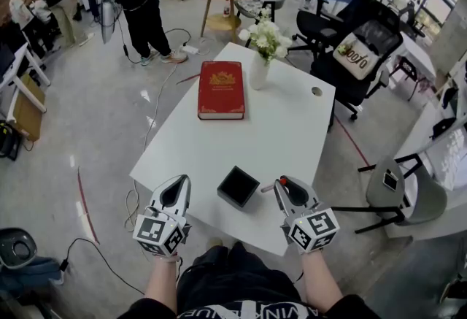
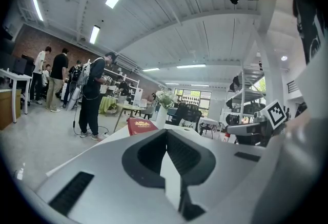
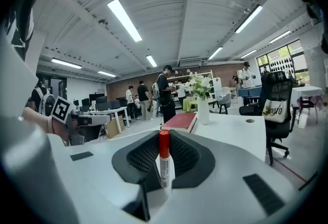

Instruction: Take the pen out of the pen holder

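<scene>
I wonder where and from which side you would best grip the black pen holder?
Probably by the near left wall of the pen holder, from above, one finger inside, one outside: it is an open square box with thin upright walls, and the free left gripper is on that side.

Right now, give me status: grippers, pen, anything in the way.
Left gripper shut, empty. Right gripper shut on pen. Pen out, right of holder; holder looks empty. Nothing in the way.
</scene>
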`<action>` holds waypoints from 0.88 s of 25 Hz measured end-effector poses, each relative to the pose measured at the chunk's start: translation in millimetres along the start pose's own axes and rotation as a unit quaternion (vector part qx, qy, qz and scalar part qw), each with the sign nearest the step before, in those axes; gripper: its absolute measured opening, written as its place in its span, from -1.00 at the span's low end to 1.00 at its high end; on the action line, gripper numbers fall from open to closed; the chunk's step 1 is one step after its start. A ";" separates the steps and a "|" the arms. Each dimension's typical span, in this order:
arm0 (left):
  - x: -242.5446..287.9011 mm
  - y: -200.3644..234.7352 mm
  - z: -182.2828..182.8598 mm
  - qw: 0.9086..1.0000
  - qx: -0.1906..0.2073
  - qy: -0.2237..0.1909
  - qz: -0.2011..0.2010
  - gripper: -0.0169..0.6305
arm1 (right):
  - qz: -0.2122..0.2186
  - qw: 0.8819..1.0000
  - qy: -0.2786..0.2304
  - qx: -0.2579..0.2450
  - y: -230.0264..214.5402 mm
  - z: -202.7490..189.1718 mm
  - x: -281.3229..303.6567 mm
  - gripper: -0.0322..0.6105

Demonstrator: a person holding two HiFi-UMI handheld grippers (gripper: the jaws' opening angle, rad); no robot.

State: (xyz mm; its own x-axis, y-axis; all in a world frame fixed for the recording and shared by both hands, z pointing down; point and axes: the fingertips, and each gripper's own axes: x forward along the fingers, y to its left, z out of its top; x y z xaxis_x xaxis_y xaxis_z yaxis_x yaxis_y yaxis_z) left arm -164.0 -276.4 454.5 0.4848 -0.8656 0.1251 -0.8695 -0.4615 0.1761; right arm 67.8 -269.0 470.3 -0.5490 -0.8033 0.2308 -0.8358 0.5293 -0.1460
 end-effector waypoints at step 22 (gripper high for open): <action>-0.1 -3.4 0.7 1.000 0.001 0.001 -0.002 -0.94 | -0.005 1.000 0.017 -0.004 -5.5 -12.8 -7.1 -0.69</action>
State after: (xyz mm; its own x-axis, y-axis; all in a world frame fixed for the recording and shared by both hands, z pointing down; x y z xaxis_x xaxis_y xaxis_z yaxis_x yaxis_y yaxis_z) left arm -161.1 -274.9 453.3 0.4880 -0.8637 0.1257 -0.8679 -0.4651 0.1743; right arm 76.3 -262.7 481.9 -0.5405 -0.7983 0.2655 -0.8408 0.5238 -0.1367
